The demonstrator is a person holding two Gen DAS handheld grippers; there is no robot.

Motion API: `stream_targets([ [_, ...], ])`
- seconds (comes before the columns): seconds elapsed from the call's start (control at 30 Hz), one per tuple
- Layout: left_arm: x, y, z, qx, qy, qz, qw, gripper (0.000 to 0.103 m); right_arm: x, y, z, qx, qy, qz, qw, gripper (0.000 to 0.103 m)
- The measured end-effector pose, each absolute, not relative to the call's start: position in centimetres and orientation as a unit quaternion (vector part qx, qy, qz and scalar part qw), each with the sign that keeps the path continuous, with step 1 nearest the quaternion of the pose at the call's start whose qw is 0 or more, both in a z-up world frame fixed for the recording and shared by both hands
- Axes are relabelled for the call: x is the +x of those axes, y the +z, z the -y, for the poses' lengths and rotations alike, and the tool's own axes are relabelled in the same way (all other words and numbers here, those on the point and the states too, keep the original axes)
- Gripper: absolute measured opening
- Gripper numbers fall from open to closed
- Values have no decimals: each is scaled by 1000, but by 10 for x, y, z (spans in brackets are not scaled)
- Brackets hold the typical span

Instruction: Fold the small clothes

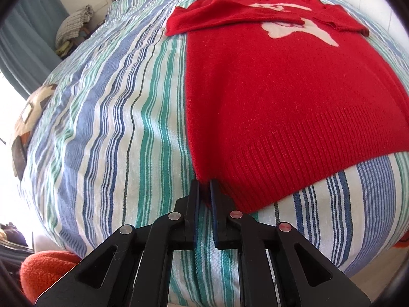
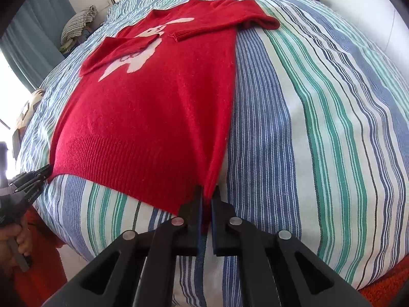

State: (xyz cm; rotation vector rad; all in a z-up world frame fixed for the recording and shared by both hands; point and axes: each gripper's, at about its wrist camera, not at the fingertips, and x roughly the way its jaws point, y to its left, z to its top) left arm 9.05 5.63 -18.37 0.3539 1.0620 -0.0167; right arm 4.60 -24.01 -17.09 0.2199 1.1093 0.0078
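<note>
A red knitted sweater with a white animal figure lies flat, front up, on a striped bedspread, both sleeves folded across its chest. My left gripper stands at the ribbed hem's left corner, jaws slightly apart, with the corner's tip lying loosely between the fingertips. In the right wrist view the sweater reaches down to my right gripper, which pinches the hem's right corner; the fabric rises in a small ridge into the jaws. The left gripper also shows there at the far left, held by a person's hand.
The bedspread stretches wide on both sides of the sweater. A patterned cushion lies at the bed's left edge, and a pile of checked cloth sits past the far left corner. Orange fabric shows below the near edge.
</note>
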Motion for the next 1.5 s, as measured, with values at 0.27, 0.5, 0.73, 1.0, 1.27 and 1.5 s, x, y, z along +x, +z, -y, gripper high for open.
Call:
stream_targets([
  [0.27, 56, -157, -86, 176, 10, -507, 844, 77, 32, -125, 265, 46, 25, -555, 830, 49],
  [0.5, 71, -120, -141, 36, 63, -438, 896, 82, 143, -63, 246, -102, 65, -476, 871, 60],
  [0.73, 83, -145, -150, 16, 91, -474, 876, 82, 272, -134, 191, -120, 113, -494, 854, 60],
  [1.0, 83, -149, -148, 11, 97, -489, 867, 82, 261, -88, 292, 23, 15, -434, 901, 3],
  [1.27, 88, -158, -143, 23, 100, -499, 861, 82, 170, -55, 518, 122, -204, -404, 883, 3],
  [1.5, 86, -163, -139, 41, 111, -503, 856, 82, 123, -107, 574, 239, -246, -404, 848, 3],
])
